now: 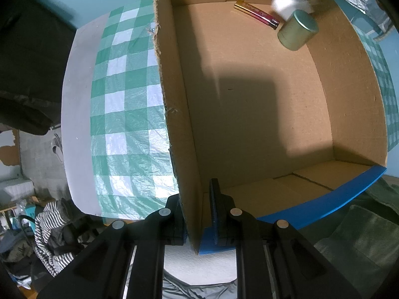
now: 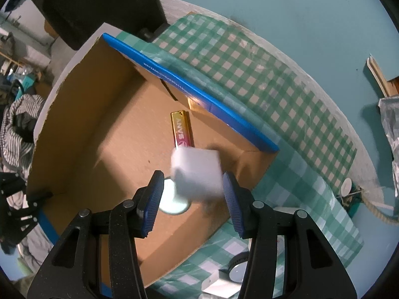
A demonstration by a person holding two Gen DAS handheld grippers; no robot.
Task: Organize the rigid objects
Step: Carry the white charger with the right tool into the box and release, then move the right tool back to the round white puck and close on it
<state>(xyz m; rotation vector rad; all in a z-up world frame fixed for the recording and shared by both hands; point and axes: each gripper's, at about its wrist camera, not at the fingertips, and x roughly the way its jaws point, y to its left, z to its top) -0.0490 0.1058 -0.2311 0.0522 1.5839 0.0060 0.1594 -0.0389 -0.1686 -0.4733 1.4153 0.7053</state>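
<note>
Box (image 2: 82, 129): I am clamping its near wall with my left gripper (image 1: 197, 214), jaws closed on the cardboard.
Cloth (image 2: 249, 74): checked, lying under the box.
Cube (image 2: 197, 174): white, blurred, sitting between my right gripper's (image 2: 192, 204) spread fingers, seemingly released, dropping straight below; right hand nearer.
Tin (image 1: 298, 30): standing under the cube, crowding its landing.
Lighter (image 2: 181, 129): lying just beyond, long axis pointing away.

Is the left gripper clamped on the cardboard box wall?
Yes, the left gripper pinches the cardboard box wall between its fingers.
</note>
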